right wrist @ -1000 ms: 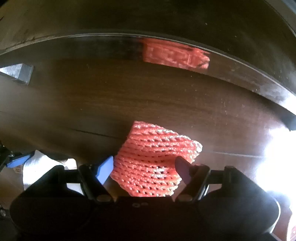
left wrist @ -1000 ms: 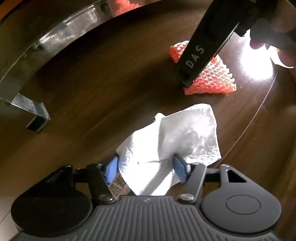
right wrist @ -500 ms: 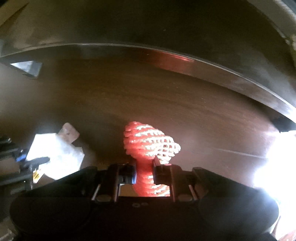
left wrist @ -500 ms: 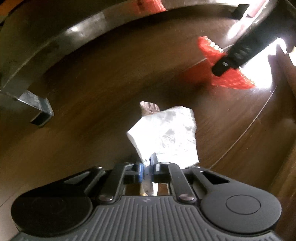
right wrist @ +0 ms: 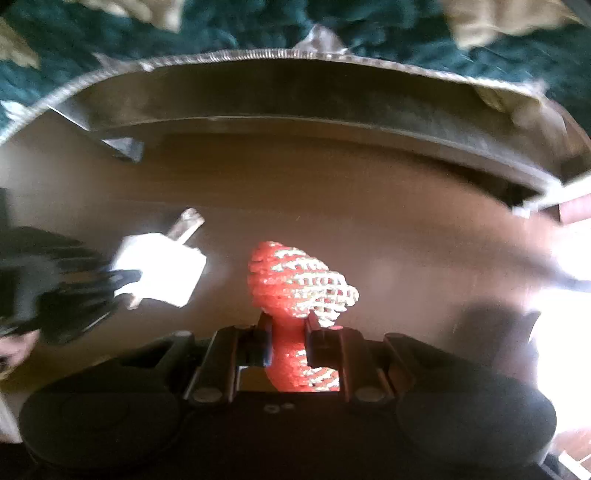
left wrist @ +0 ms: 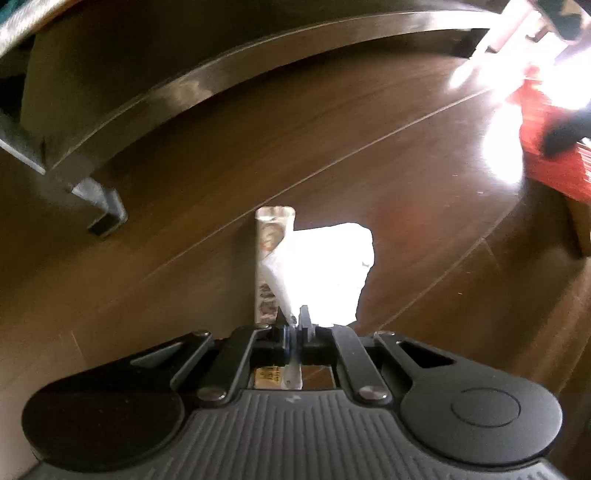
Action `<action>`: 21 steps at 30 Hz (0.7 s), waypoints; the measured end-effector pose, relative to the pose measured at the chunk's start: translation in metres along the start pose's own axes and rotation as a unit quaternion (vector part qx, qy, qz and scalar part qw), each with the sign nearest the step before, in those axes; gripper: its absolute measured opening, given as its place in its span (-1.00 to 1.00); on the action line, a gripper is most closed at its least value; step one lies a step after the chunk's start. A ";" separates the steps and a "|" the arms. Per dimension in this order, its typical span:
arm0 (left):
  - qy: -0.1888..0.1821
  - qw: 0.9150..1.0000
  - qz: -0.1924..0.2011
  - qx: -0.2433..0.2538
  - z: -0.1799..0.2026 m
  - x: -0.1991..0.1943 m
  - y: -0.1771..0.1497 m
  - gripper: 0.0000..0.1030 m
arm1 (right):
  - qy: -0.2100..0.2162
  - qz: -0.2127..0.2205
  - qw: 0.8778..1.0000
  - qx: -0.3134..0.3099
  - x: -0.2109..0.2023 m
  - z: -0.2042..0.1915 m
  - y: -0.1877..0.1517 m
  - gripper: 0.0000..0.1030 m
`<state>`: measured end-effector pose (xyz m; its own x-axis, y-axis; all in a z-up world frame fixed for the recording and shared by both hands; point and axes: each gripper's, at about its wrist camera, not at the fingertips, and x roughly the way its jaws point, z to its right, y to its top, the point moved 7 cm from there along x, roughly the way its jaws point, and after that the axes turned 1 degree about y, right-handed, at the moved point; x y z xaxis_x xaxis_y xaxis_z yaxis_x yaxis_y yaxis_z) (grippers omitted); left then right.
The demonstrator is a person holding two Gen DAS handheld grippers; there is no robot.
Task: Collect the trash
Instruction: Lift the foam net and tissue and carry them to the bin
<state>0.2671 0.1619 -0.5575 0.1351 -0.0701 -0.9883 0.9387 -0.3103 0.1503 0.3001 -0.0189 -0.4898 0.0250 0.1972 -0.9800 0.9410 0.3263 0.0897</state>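
Observation:
My left gripper (left wrist: 294, 325) is shut on a white tissue (left wrist: 325, 269) together with a printed wrapper strip (left wrist: 267, 258), and holds them above the dark wooden floor. My right gripper (right wrist: 289, 328) is shut on a red foam fruit net (right wrist: 299, 280), also lifted off the floor. The right wrist view shows the tissue (right wrist: 159, 273) and the left gripper's blurred body at the left. The left wrist view shows the red net (left wrist: 550, 147) blurred at the far right.
A metal frame rail (left wrist: 229, 77) with a foot (left wrist: 99, 206) curves across the back of the wooden floor (left wrist: 184, 221). Dark green fabric (right wrist: 258, 26) lies beyond the rail. Bright glare (left wrist: 506, 147) covers the floor at the right.
Both grippers closed on their items a second ago and have since lifted them off the floor. Both views have pulled back and upward.

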 end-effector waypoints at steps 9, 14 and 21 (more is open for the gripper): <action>0.002 0.998 -0.030 -0.050 -0.018 0.038 -0.014 -0.48 | 0.034 -0.012 0.999 0.015 -0.011 0.000 -0.022 -0.69; 0.017 0.999 -0.020 -0.045 -0.022 0.050 -0.012 0.31 | 0.041 -0.015 0.999 0.026 -0.005 0.000 -0.021 -0.69; 0.025 0.999 -0.026 -0.017 -0.012 0.068 -0.005 0.35 | 0.038 -0.018 0.999 0.033 0.000 0.003 -0.022 -0.68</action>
<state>0.2751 0.1696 -0.6258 0.1019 -0.0065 -0.9948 0.9551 -0.2790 0.0997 0.2808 -0.0285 -0.4926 -0.0336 0.2574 -0.9657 0.9613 0.2727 0.0392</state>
